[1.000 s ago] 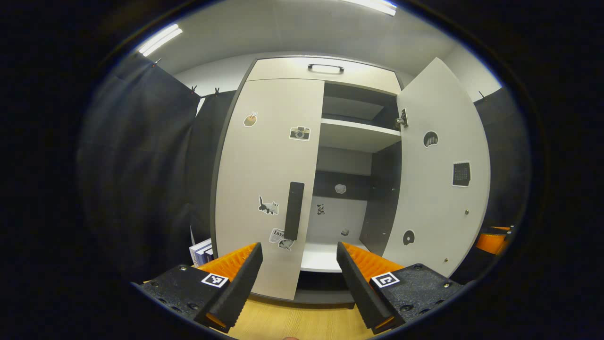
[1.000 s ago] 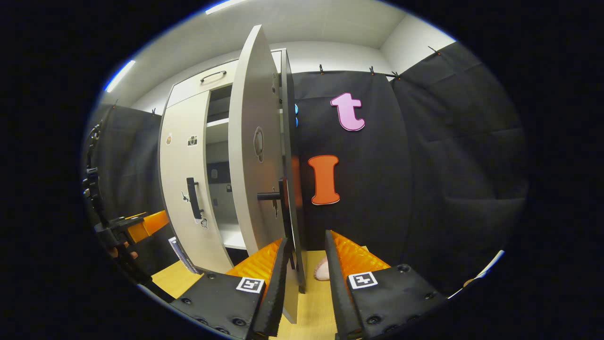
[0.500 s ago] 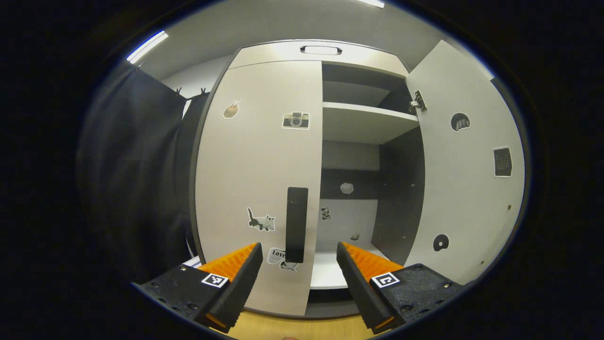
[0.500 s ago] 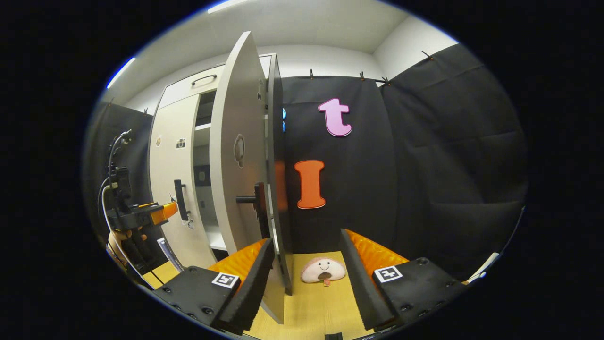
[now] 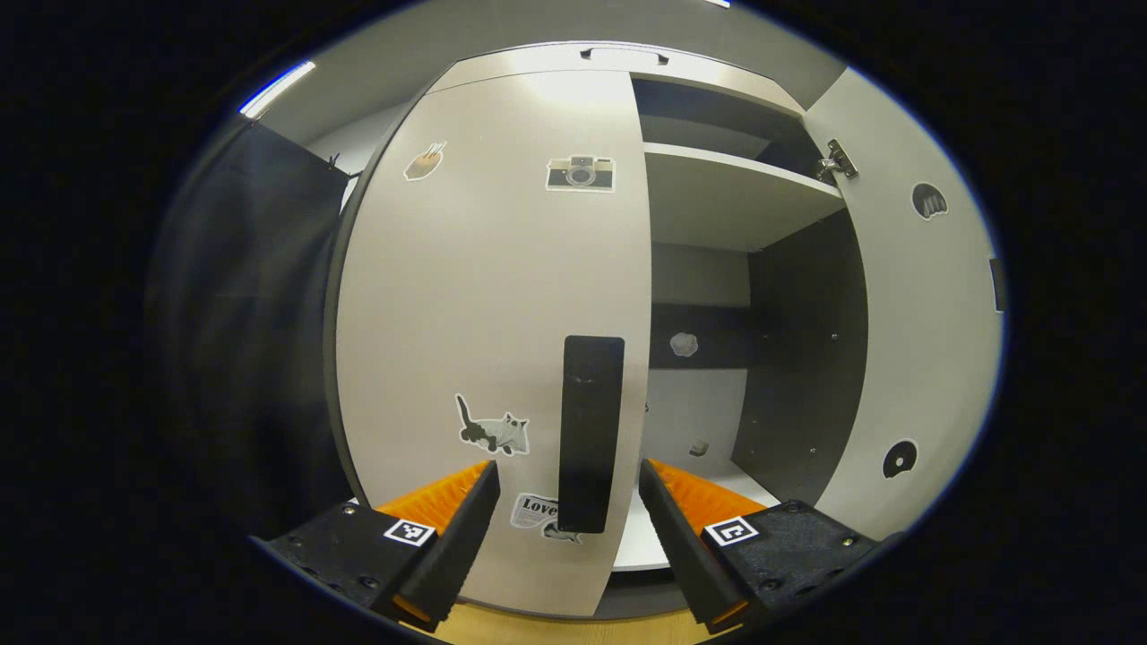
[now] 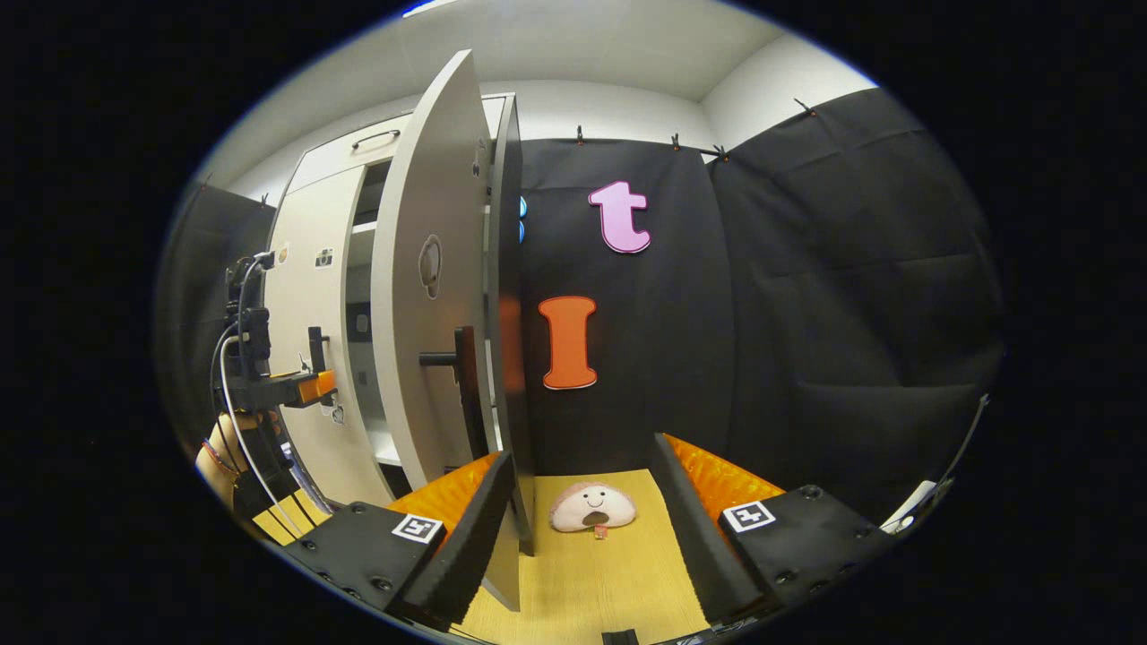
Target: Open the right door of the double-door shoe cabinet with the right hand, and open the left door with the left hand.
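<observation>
The left gripper, jaws wide and empty, has been brought closer until the shut left door's handle is framed just ahead between its fingers, ready for grasping.

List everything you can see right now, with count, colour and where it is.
Cabinet: one, pale grey, ahead of the left gripper.
Left door: one, pale grey, shut, stickers on its front.
Left handle: one, black, upright at the left door's inner edge.
Right door: one, pale grey, swung open.
Right handle: one, black, on the right door.
Shelf: one, pale, inside the upper cabinet.
Plush toy: one, pink-white, on the floor.
Floor: one, light wood.
Left gripper: one, open, handle between its fingers, untouched.
Right gripper: one, open, beside the right door's edge.
Hand: one, holding the left gripper.
</observation>
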Demonstrator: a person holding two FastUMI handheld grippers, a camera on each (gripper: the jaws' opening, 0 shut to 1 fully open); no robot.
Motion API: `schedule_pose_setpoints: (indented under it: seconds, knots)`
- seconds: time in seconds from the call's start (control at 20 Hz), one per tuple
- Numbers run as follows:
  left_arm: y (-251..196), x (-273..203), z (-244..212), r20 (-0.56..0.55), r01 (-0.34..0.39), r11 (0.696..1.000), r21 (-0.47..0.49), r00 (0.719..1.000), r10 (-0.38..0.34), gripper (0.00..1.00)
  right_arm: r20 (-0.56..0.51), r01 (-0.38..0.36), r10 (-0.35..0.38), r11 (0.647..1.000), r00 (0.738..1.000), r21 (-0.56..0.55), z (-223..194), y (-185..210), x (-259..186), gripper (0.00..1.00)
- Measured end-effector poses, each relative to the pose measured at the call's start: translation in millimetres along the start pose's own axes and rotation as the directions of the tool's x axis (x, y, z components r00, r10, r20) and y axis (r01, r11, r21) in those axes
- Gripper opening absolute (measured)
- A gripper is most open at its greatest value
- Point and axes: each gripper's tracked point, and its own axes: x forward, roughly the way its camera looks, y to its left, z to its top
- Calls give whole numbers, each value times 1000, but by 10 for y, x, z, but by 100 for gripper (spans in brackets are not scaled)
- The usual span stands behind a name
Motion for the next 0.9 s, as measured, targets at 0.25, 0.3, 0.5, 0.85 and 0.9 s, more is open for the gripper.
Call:
schedule_pose_setpoints:
  seconds: [0.25,0.3,0.5,0.85,0.9]
  knots:
    - [15,205,-2,2,2,1000,-5,1000,-2,80,-3,43,-43,999,999,-5,-21,-74,-11,90]
    - [-7,233,-18,-4,14,1000,0,1000,-14,75,-10,49,-49,999,999,-3,-33,-80,-17,90]
    - [-104,227,-8,0,56,998,-4,998,-56,48,-13,69,-68,998,998,6,-36,-82,-32,90]
    - [-119,166,-37,-27,81,996,31,996,-80,19,-9,65,-65,998,998,-4,-33,15,-66,98]
    - [-112,157,-42,-32,87,996,32,996,-86,18,-7,64,-64,998,998,0,-18,44,-62,98]
